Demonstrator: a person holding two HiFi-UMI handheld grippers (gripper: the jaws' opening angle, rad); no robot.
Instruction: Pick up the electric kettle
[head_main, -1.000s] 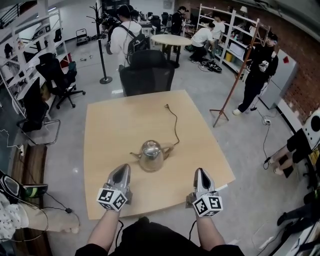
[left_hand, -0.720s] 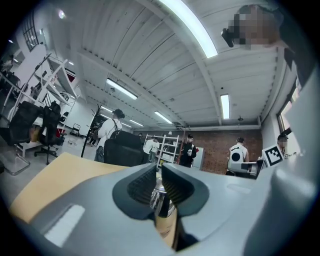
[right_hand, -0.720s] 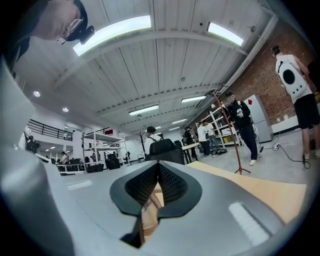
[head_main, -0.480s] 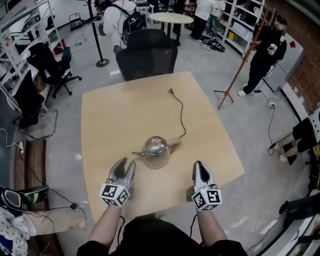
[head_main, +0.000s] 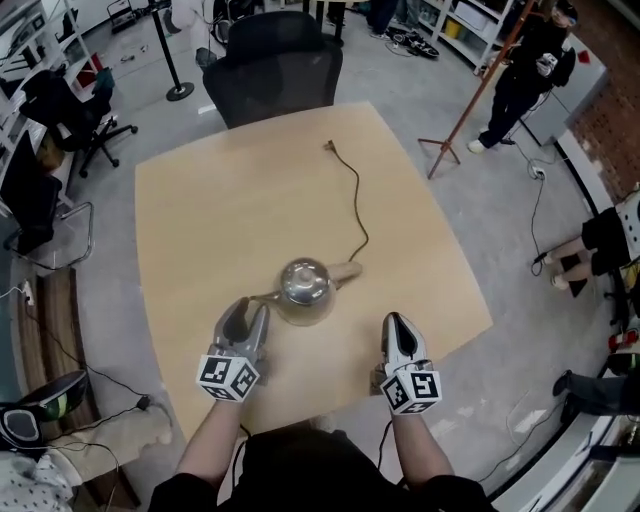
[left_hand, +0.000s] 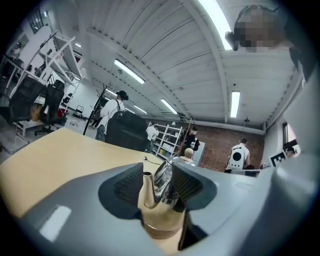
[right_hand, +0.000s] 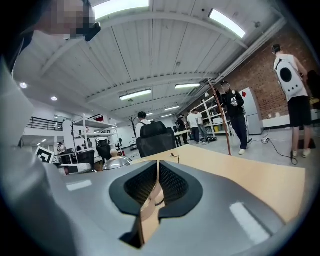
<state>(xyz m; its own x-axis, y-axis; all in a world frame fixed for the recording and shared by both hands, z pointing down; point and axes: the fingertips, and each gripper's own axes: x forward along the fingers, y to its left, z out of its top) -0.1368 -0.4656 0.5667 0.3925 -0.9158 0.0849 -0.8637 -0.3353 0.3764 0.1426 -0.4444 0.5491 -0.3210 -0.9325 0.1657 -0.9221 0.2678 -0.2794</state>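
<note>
Gleaming, lid on and contents unseen, the electric kettle (head_main: 305, 290) stands just beside the left gripper (head_main: 247, 312), jaws just opened wide, gripping nothing; the right gripper (head_main: 393, 322), near the kettle, is barely parting, empty.

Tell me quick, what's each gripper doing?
Left gripper: open, jaws just opened, kettle spout between them, ungripped.
Right gripper: nearly shut, just starting to open, empty.

Bright, even light from ceiling strips (left_hand: 129, 71); fisheye bending, dark vignetted corners.

A pale wooden table (head_main: 230, 200) stands on grey floor (head_main: 400, 80), black office chair (head_main: 275, 60) behind, brick wall (head_main: 612, 130) right.
</note>
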